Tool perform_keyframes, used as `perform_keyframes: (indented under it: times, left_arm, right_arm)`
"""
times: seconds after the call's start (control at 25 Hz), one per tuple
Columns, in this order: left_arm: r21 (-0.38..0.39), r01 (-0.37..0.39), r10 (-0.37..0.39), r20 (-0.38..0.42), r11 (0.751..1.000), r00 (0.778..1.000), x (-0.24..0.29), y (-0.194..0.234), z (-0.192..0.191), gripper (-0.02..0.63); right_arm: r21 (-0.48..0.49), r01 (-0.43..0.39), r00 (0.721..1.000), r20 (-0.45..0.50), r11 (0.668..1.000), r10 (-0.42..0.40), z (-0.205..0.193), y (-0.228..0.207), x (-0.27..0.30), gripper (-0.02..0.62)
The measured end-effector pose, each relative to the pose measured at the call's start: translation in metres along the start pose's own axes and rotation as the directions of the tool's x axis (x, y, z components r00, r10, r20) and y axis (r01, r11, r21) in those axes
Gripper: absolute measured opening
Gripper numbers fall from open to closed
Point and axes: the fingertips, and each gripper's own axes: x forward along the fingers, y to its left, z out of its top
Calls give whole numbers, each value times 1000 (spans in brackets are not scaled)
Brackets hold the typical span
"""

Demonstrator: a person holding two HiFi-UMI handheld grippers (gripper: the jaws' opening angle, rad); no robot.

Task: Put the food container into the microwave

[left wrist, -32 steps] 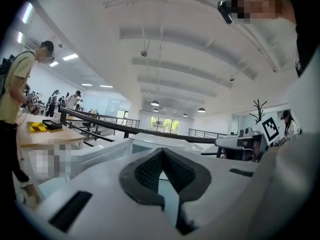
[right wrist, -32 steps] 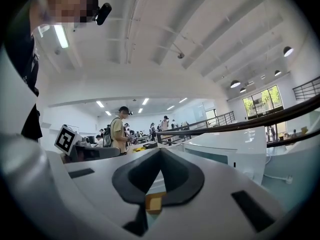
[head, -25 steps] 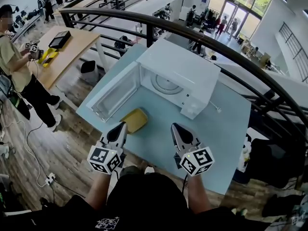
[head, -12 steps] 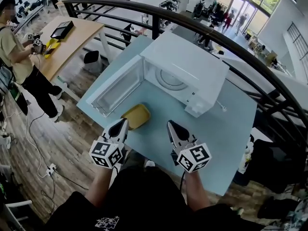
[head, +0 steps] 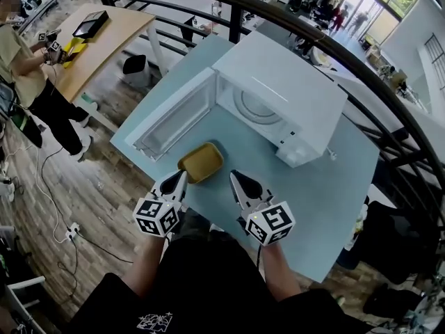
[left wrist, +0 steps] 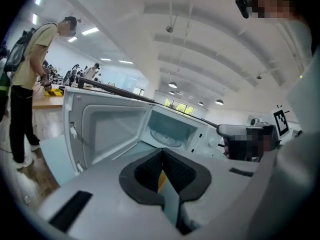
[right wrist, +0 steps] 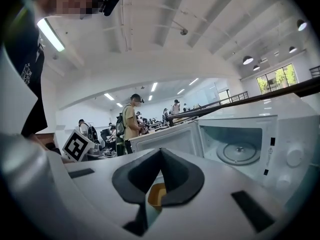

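Near the worktop's front edge, the yellow food container sits just outside the open microwave. Left gripper and right gripper flank it, both closed on nothing.

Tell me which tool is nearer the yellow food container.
Left, narrowly. The left tool points at the near left corner of the food container, almost touching it. The right tool sits just off its near right side, a small gap away.
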Motion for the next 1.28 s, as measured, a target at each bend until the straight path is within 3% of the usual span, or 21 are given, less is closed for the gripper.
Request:
perform_keyframes:
  times: [0.64,1.28]
  left_arm:
    - [-196,-71,55,-84,978,995,26,60,-54,8]
    - [-448,-124,64,-146,885,987,36,102,-99,8]
  right_arm:
    - [21,-32,992,-123,999,35,-50,3,57,6]
    - [2,-68,971,-229,998,66,-90,15,95,6]
